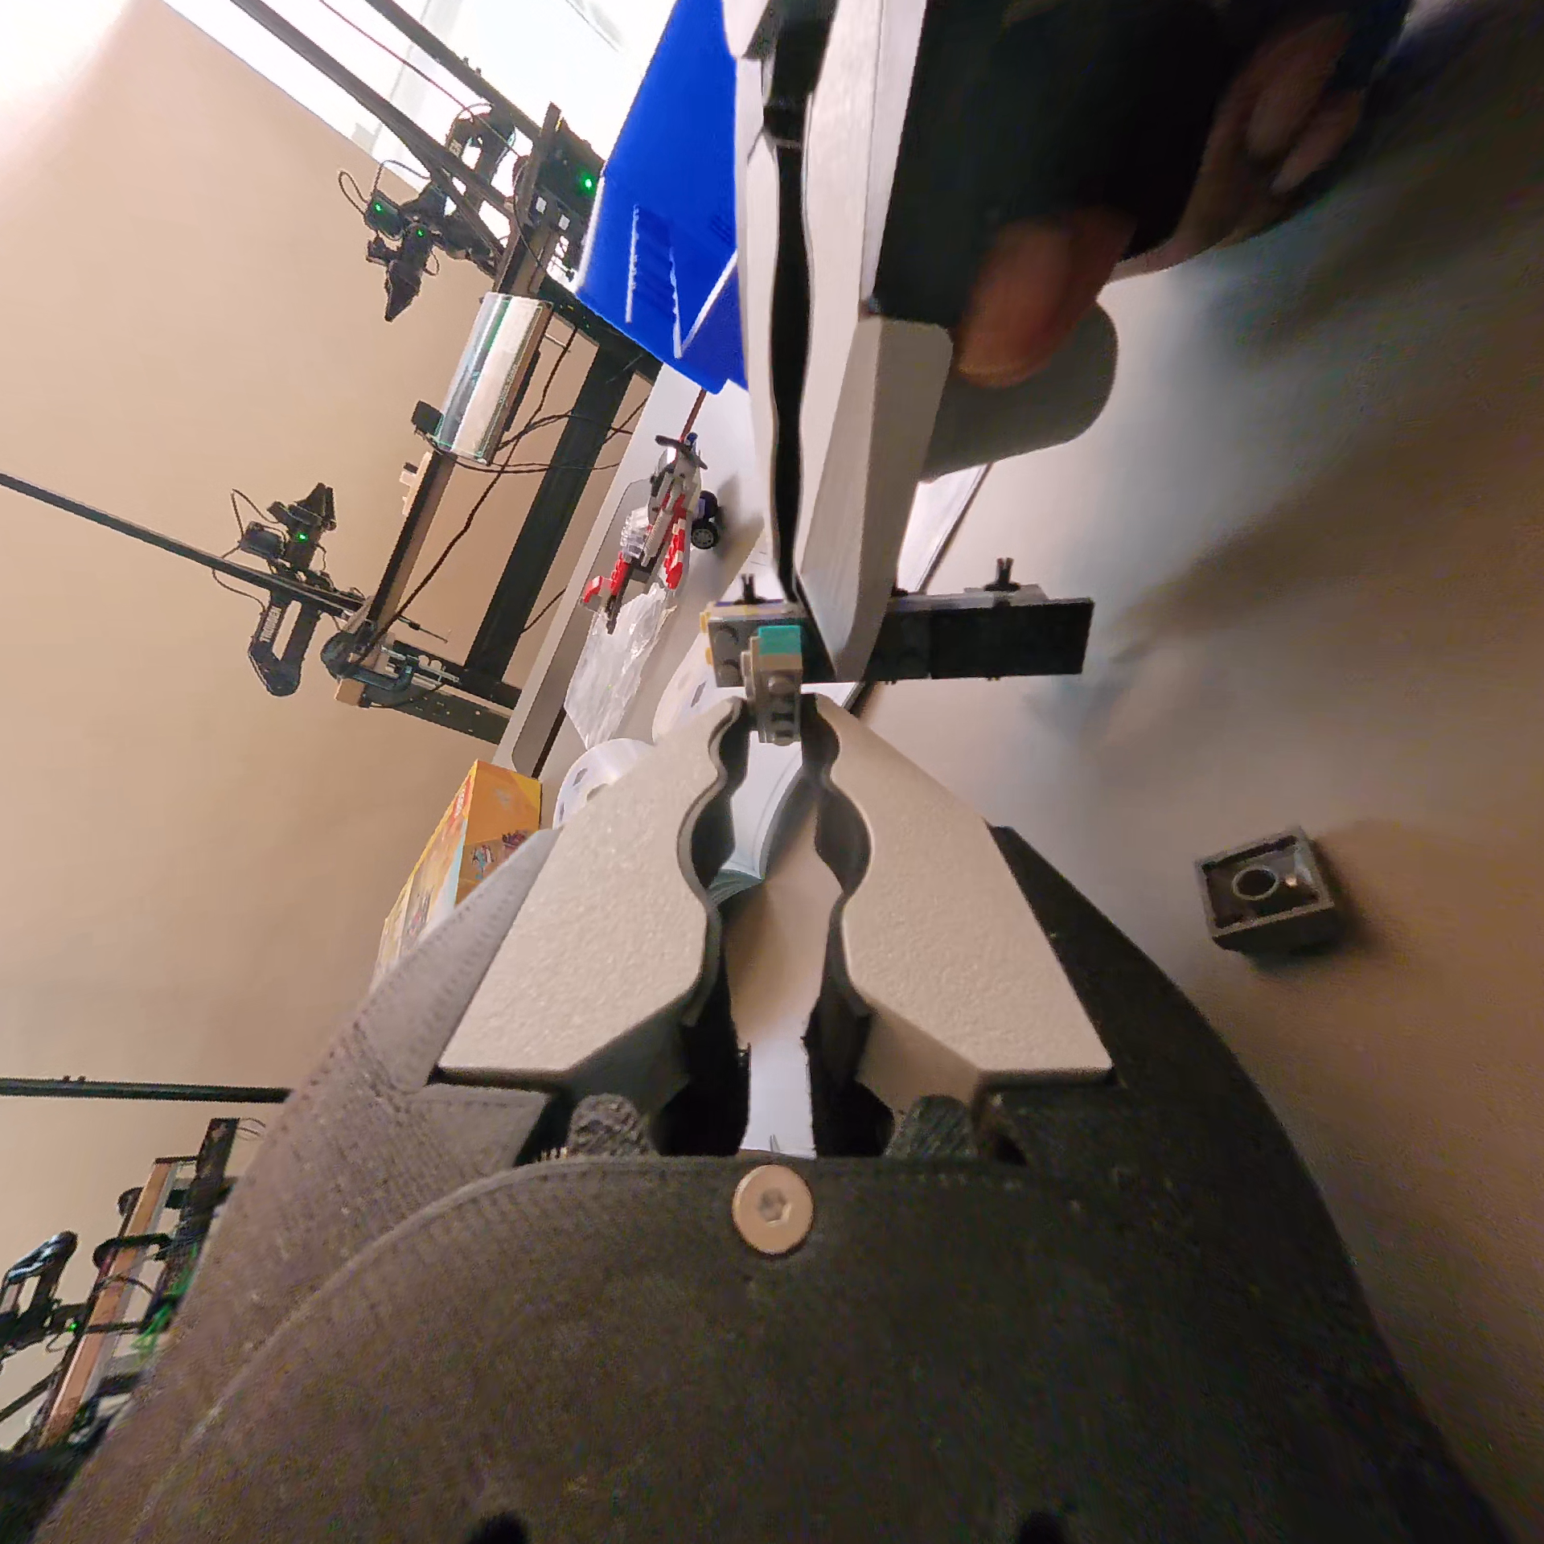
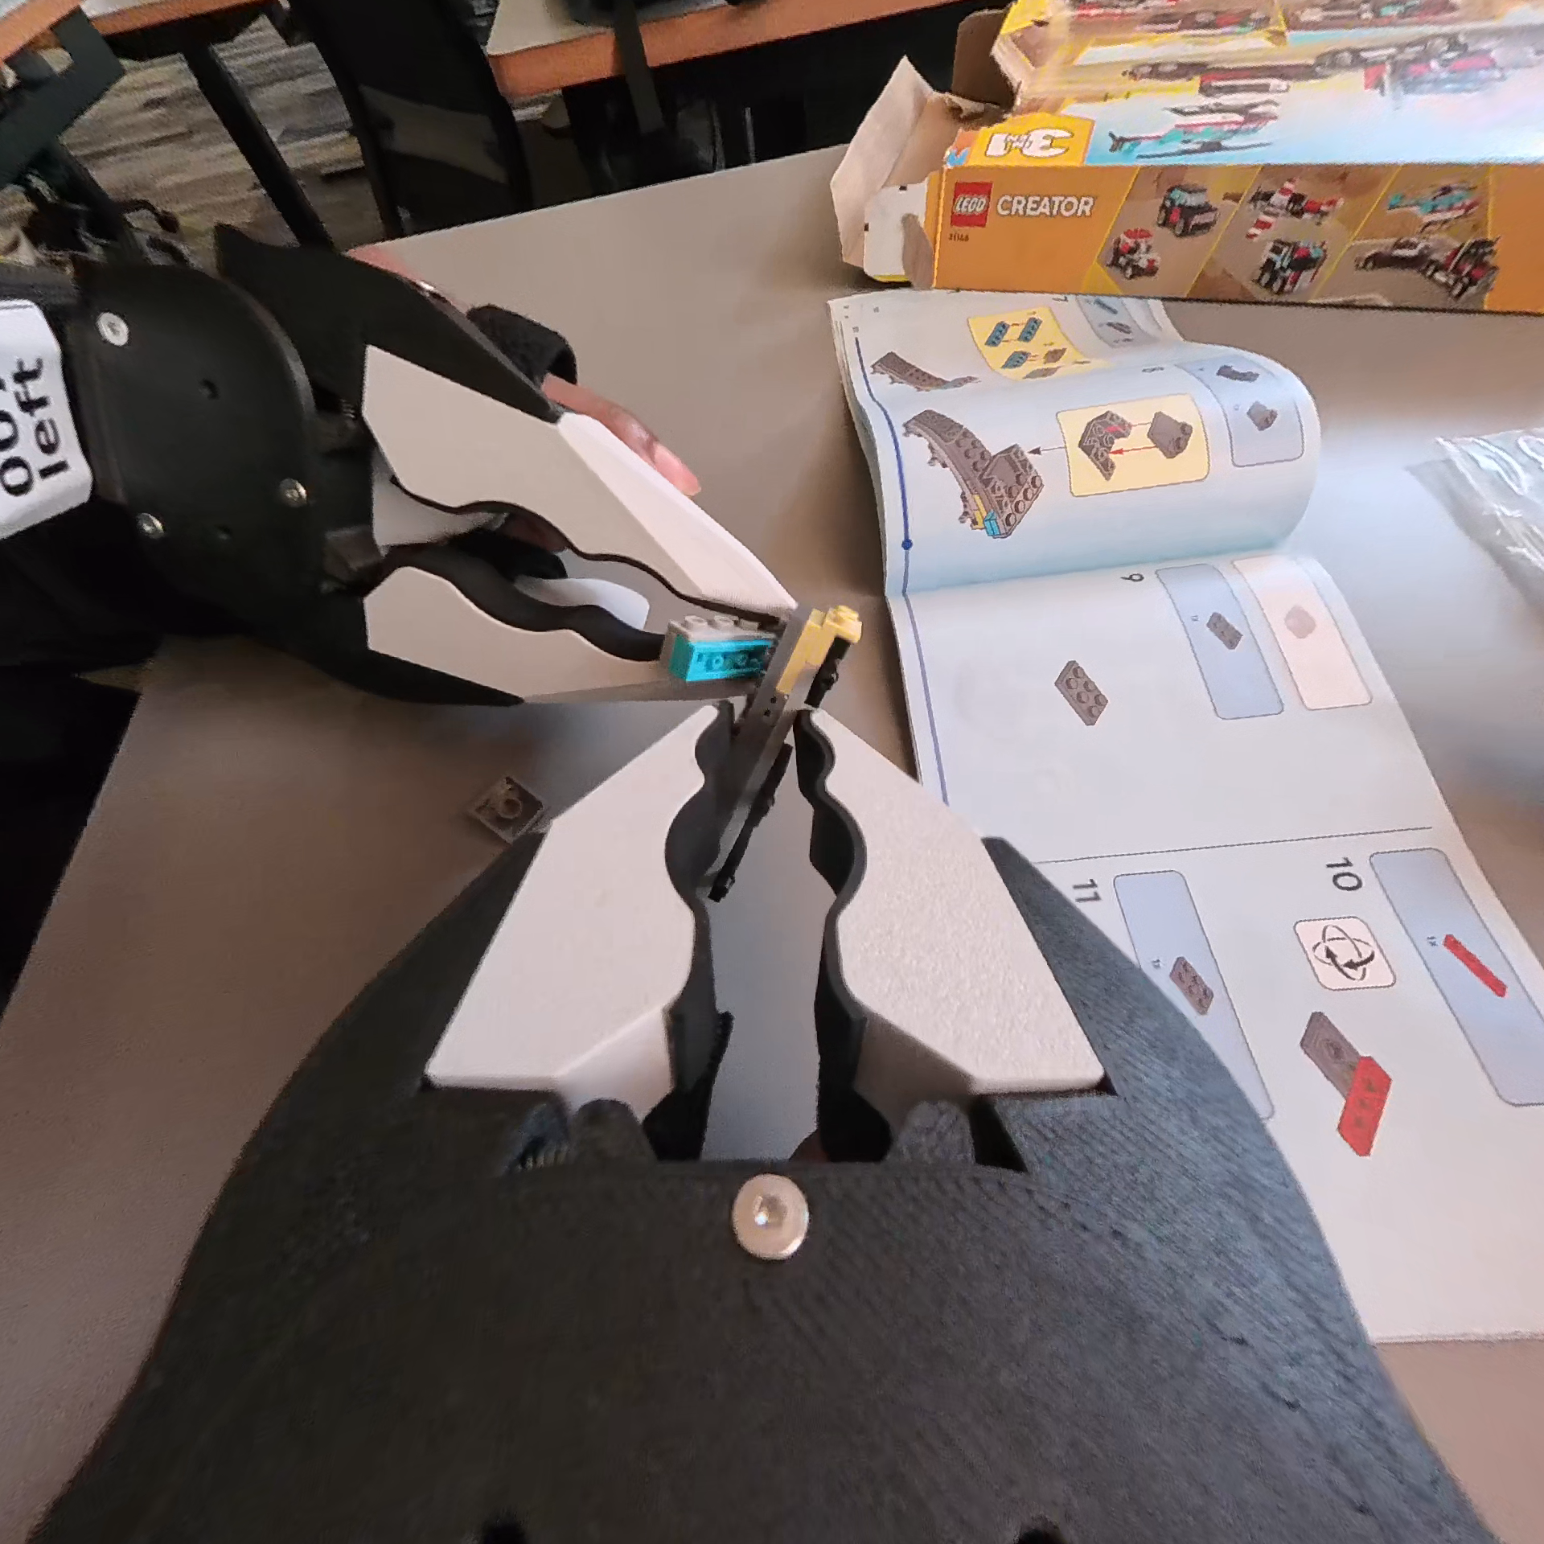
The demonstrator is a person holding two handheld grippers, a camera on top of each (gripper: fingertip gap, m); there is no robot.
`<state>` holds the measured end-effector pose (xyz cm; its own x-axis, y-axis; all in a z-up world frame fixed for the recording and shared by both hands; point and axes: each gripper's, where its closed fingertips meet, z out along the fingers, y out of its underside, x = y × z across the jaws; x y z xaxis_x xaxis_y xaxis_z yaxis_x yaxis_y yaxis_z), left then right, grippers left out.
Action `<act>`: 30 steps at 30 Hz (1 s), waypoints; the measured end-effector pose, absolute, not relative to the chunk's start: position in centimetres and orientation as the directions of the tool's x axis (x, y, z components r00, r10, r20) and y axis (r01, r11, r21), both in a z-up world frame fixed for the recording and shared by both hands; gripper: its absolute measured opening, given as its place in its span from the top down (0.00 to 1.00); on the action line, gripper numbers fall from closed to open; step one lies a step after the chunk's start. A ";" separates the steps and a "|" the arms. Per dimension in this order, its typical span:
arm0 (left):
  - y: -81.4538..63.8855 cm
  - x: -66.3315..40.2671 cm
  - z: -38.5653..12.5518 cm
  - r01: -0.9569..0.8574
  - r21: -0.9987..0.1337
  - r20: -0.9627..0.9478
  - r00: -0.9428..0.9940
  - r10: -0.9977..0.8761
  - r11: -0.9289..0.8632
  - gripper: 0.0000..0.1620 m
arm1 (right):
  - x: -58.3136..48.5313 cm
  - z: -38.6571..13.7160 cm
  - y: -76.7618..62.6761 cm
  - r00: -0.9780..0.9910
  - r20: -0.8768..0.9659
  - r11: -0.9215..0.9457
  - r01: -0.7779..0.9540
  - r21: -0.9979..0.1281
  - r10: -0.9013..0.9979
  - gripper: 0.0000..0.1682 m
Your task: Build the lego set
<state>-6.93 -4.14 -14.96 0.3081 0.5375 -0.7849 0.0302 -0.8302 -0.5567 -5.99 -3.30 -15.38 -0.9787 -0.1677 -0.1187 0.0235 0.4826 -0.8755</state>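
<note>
My left gripper [image 1: 773, 710] is shut on a small grey and teal brick piece [image 1: 775, 652]. My right gripper [image 2: 764, 718] is shut on a long dark plate assembly [image 2: 756, 785] with yellow parts at its far end, held upright above the table. The two pieces meet at the fingertips. In the left wrist view the assembly [image 1: 1003, 639] runs crosswise, with the right gripper [image 1: 831, 664] coming down from above. In the right wrist view the left gripper [image 2: 756, 643] comes in from the left with the brick piece [image 2: 718, 660]. A loose dark grey piece [image 2: 505, 810] lies on the table [image 2: 251, 877] below.
An open instruction booklet [image 2: 1170, 752] lies to the right, and the yellow set box [image 2: 1211, 226] stands behind it. A clear plastic bag [image 2: 1495, 485] is at the far right. A built red and white model [image 1: 660, 535] and a blue bin [image 1: 668, 251] stand farther off. Less than 4 cm separates the two grippers' tips.
</note>
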 end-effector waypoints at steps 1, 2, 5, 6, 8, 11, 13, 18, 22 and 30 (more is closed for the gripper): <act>-4.1 -6.9 -15.0 0.034 -0.561 -0.781 0.310 0.543 -0.827 0.93 | -6.0 -15.5 -3.3 -0.978 -0.132 0.489 0.036 -0.871 -0.163 0.91; -4.1 -6.9 -15.0 0.038 -0.564 -0.777 0.311 0.547 -0.825 0.93 | -6.0 -15.6 -3.2 -0.975 -0.159 0.500 0.061 -0.864 -0.155 0.91; -4.2 -6.9 -15.1 0.052 -0.573 -0.767 0.318 0.558 -0.818 0.93 | -5.5 -16.1 -2.8 -0.952 -0.263 0.545 0.141 -0.826 -0.153 0.91; -4.2 -6.9 -15.2 0.055 -0.575 -0.764 0.322 0.559 -0.816 0.93 | -5.5 -16.1 -2.7 -0.948 -0.282 0.551 0.159 -0.820 -0.147 0.91; -4.0 -6.9 -15.4 0.059 -0.574 -0.759 0.334 0.558 -0.817 0.93 | -5.3 -16.4 -2.5 -0.938 -0.317 0.575 0.183 -0.797 -0.141 0.88; -4.0 -6.9 -15.9 0.078 -0.567 -0.753 0.354 0.555 -0.820 0.93 | -5.3 -17.0 -2.5 -0.942 -0.314 0.604 0.183 -0.776 -0.119 0.82; -3.9 -6.9 -16.4 0.099 -0.561 -0.745 0.371 0.554 -0.822 0.93 | -5.4 -17.1 -2.5 -0.949 -0.297 0.607 0.173 -0.776 -0.108 0.80; -4.2 -6.9 -17.8 0.171 -0.543 -0.712 0.424 0.559 -0.822 0.93 | -5.7 -17.4 -2.5 -0.955 -0.283 0.618 0.172 -0.767 -0.085 0.80; -4.3 -6.7 -18.5 0.211 -0.544 -0.681 0.454 0.574 -0.812 0.93 | -5.9 -17.6 -2.3 -0.961 -0.263 0.630 0.155 -0.761 -0.081 0.79; -4.3 -6.4 -18.6 0.271 -0.600 -0.596 0.475 0.647 -0.752 0.93 | -5.3 -15.6 -2.7 -0.968 -0.181 0.541 0.060 -0.839 -0.173 0.78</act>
<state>-6.37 -4.31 -18.59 0.4751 0.6469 -0.5964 0.2711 -0.7525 -0.6003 -5.35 -2.72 -15.64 -0.9681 -0.1732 -0.1809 0.0598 0.5414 -0.8386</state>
